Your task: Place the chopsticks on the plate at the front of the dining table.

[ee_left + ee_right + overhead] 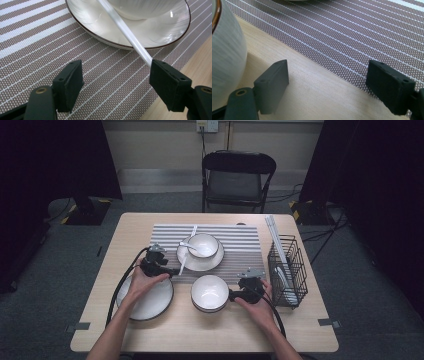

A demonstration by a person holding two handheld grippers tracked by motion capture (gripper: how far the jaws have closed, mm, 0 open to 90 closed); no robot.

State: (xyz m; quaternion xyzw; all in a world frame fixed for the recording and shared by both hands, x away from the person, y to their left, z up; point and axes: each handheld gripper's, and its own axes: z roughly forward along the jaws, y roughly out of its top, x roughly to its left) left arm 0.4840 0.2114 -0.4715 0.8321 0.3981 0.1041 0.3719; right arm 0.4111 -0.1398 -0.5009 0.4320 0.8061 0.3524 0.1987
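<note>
A white chopstick [184, 260] lies slanted over the left rim of a white plate [206, 265] on the striped placemat [240, 242]. That plate carries a white bowl [204, 242] and a white spoon [188, 246]. My left gripper [172, 270] sits at the chopstick's near end. In the left gripper view the left gripper [117, 75] is open, and the chopstick [125, 31] ends against the top of its right-hand jaw. A second white bowl [210, 292] stands on the bare table. My right gripper [232, 295] is just right of it and open [330, 72], with the bowl's wall [224, 57] beside its left-hand jaw.
An empty white plate [150, 302] lies under my left hand at the front left. A black wire basket [287, 270] holding white utensils stands at the table's right edge. A folding chair [237, 180] is behind the table.
</note>
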